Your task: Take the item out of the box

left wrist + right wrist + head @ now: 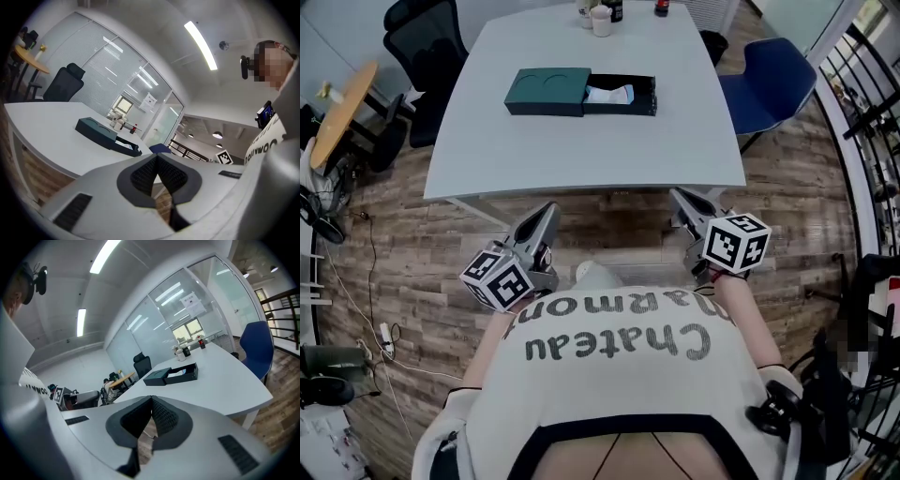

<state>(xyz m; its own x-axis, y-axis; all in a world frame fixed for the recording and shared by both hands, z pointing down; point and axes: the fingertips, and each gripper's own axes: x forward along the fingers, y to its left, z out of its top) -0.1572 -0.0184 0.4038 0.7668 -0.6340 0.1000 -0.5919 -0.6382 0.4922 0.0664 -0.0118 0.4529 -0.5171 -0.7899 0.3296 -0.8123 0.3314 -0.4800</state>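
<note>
Box [581,92] open, item [609,94] inside, in from table [581,164] edge, left gripper [550,210], right gripper [677,196] short of it, jaws closed, empty.

The head view looked steeply down from above, while both gripper views looked low across the white table [581,155], all sharing the distant box [572,92] at upper centre.

Dark green box [548,91] lies on table [581,150], slid open (drawer [649,96] rightward), holding white item [609,94].
</note>
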